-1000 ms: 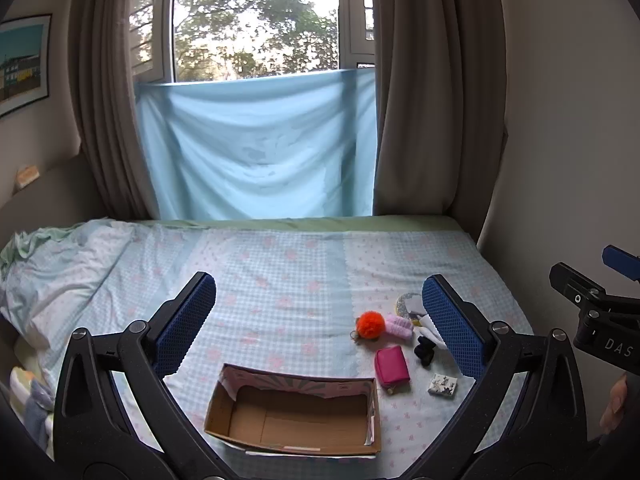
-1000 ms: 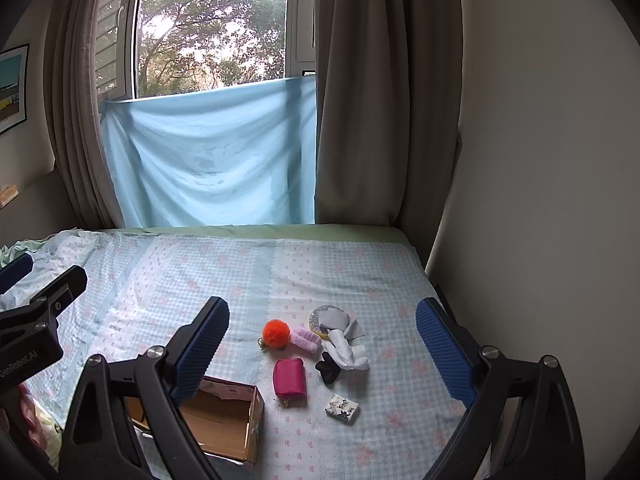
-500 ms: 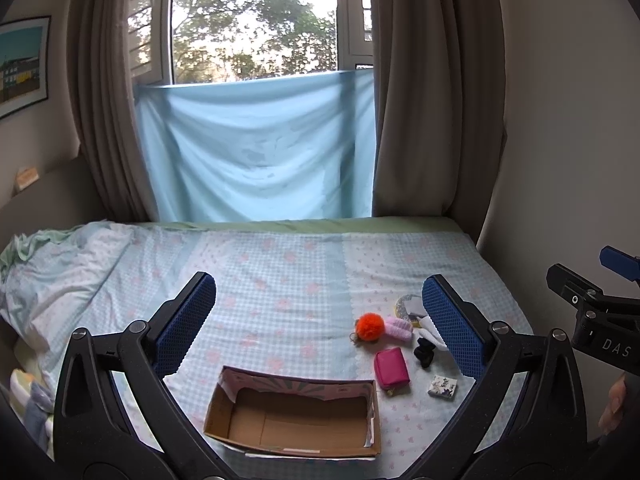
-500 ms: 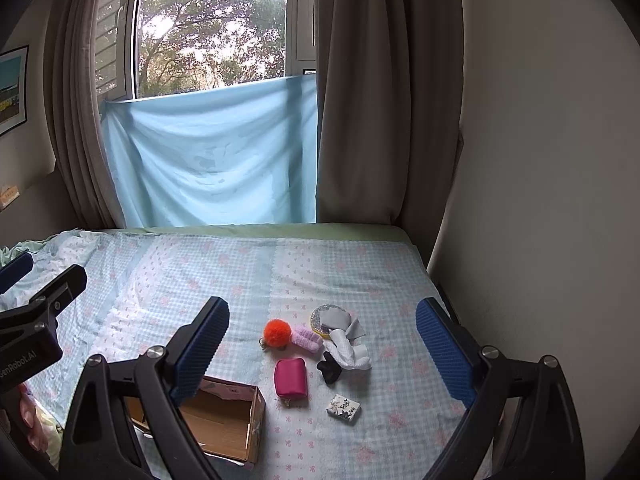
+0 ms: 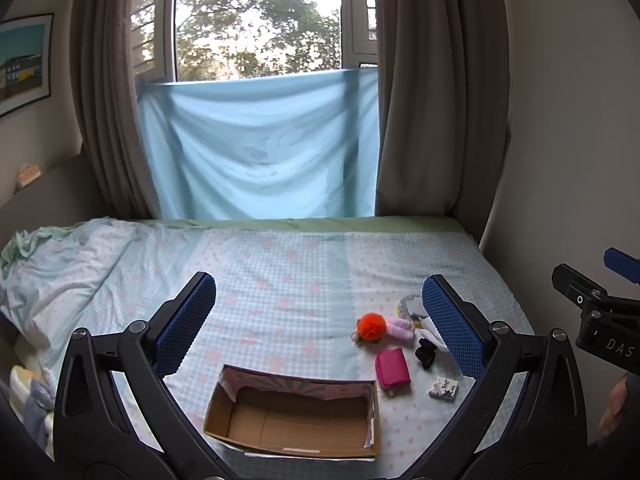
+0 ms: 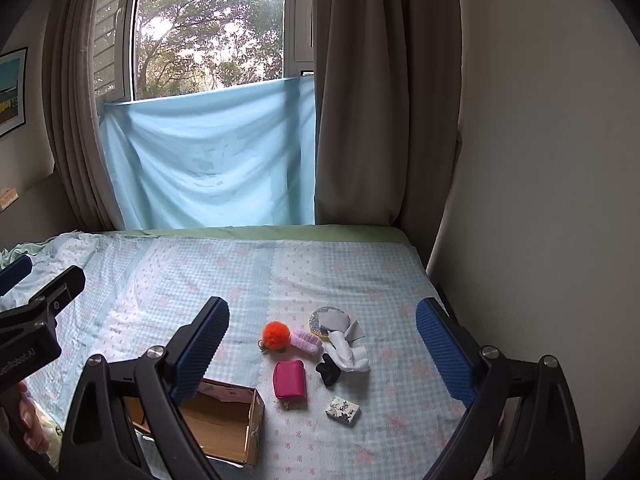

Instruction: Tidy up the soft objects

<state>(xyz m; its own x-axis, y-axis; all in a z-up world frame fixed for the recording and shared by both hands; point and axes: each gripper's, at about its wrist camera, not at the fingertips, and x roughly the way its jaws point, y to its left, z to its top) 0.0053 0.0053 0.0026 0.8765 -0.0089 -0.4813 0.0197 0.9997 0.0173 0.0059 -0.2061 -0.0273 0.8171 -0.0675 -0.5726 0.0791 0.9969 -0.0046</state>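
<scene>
On the bed lie an orange pompom (image 6: 276,334), a pink fuzzy roll (image 6: 306,342), a magenta pouch (image 6: 289,379), a white sock (image 6: 347,354), a black soft piece (image 6: 329,369) and a small patterned packet (image 6: 343,410). An open, empty cardboard box (image 5: 296,416) sits to their left. My left gripper (image 5: 320,320) is open above the box, its right finger in front of the sock. My right gripper (image 6: 322,344) is open above the cluster, holding nothing. The pompom (image 5: 371,326) and pouch (image 5: 392,366) also show in the left wrist view.
A round glittery disc (image 6: 326,320) lies behind the sock. A rumpled blanket (image 5: 60,272) is bunched at the bed's left. A wall (image 6: 540,200) borders the bed on the right. Curtains and a blue cloth (image 5: 260,148) hang at the far end.
</scene>
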